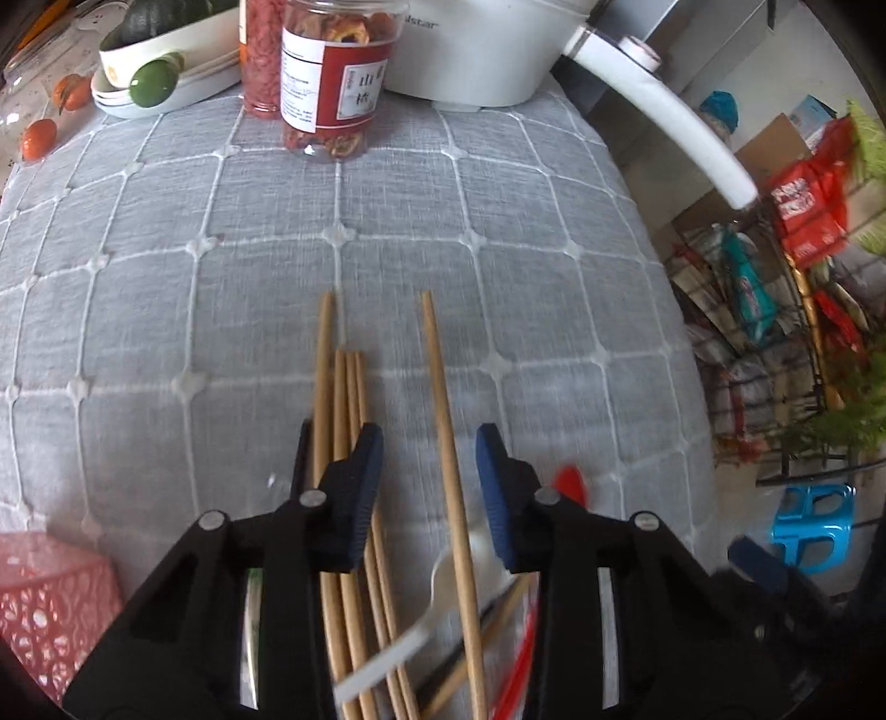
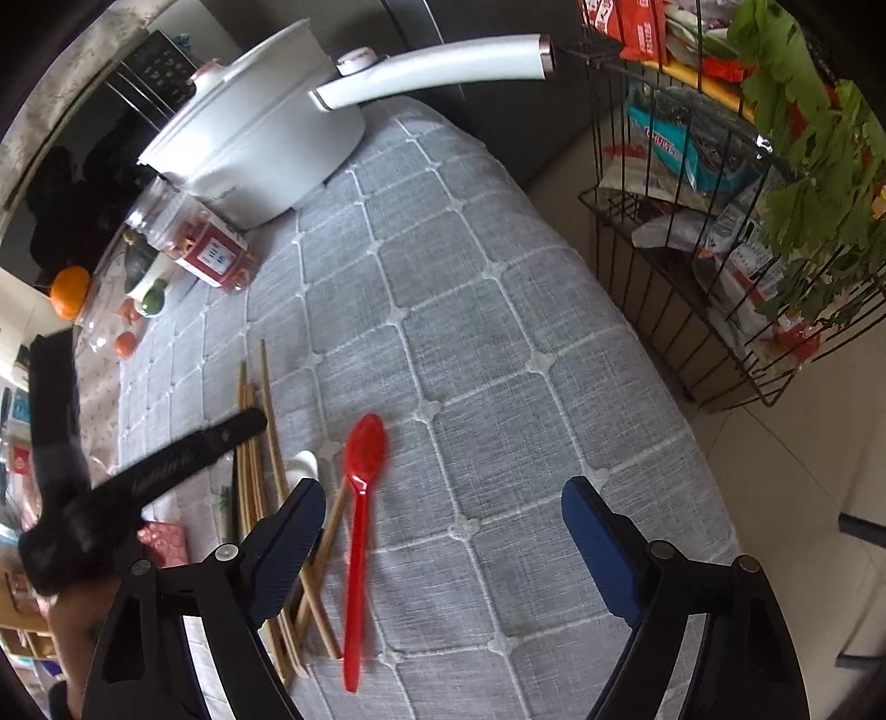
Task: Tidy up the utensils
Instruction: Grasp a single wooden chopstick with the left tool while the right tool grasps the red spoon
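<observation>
Several wooden chopsticks lie on the grey checked tablecloth. My left gripper is open just above them, with one single chopstick between its jaws. A white spoon and a red spoon lie partly hidden under it. In the right wrist view the red spoon lies beside the chopsticks and the white spoon. My right gripper is wide open and empty, just right of the red spoon.
A white pot with a long handle, two jars, a dish of fruit and small oranges stand at the far end. A pink perforated basket sits at the near left. A wire rack stands beyond the table's right edge.
</observation>
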`<state>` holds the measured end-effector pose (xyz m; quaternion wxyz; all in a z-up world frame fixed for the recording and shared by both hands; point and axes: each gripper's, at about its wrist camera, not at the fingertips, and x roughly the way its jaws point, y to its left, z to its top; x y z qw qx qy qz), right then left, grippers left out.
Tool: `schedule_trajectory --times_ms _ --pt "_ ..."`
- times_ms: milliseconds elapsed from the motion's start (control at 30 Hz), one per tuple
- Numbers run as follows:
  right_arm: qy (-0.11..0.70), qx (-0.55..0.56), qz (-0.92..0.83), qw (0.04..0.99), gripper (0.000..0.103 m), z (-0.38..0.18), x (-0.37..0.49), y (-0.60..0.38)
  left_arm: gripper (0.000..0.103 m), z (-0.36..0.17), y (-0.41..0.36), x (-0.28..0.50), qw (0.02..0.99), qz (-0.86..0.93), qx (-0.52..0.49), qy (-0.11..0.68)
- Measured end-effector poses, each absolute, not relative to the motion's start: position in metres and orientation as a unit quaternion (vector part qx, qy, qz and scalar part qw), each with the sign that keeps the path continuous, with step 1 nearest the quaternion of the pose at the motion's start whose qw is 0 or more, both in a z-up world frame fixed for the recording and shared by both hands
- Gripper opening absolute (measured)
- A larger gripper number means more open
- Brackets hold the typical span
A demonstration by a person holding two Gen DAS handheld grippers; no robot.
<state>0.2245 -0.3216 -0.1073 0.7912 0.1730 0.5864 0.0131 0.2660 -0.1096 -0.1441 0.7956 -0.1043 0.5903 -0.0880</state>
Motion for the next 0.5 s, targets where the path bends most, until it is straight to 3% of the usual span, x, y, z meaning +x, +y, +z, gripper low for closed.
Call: schedule_trajectory --times_ms 100,133,167,200,500 --pt "0.590 0.179 0.020 0.787 0.088 -0.111 0.227 -0.323 0.030 -0.152 -0.114 0.277 0.797 -0.079 -0.097 0.591" --pt "0.591 0.181 0.023 0.786 0.088 -0.112 0.227 -0.323 0.024 -0.154 -0.115 0.278 0.795 -0.082 -0.101 0.593" --pt "0.592 0.185 0.027 0.784 0.088 -0.114 0.228 -0.323 0.011 -0.155 -0.115 0.278 0.792 -0.087 -0.107 0.595" --pt "0.593 0.188 0.029 0.782 0.088 -0.115 0.229 -0.323 0.009 -0.155 -0.114 0.277 0.788 -0.095 -0.115 0.598" --pt "0.617 0.190 0.033 0.763 0.084 -0.138 0.235 -0.317 0.007 -0.098 -0.099 0.232 0.815 -0.163 -0.097 0.547"
